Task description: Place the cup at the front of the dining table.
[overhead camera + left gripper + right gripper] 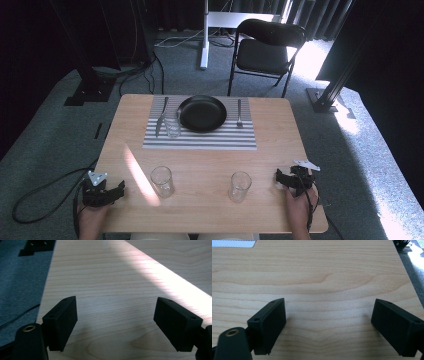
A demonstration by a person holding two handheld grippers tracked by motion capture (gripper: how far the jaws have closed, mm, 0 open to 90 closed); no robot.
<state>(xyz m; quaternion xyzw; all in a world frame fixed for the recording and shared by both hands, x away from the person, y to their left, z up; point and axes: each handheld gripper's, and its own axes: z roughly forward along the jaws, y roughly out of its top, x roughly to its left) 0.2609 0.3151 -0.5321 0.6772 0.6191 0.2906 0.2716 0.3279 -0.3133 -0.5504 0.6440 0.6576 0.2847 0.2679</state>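
My left gripper (119, 190) rests at the table's front left corner, and in the left gripper view (115, 308) its jaws stand apart over bare wood with nothing between them. At the front right edge, my right gripper (279, 176) is held by a hand; the right gripper view (328, 311) shows it open and empty too. Two clear glasses stand near the front: one (162, 181) to the right of the left gripper, the other (240, 186) to the left of the right gripper. Neither gripper touches a glass.
A striped placemat (200, 141) lies at the far middle of the wooden table (210, 165), bearing a black plate (202, 113), a third glass (172, 125), and a piece of cutlery on each side (161, 121) (239, 114). A black folding chair (265, 50) stands beyond the table.
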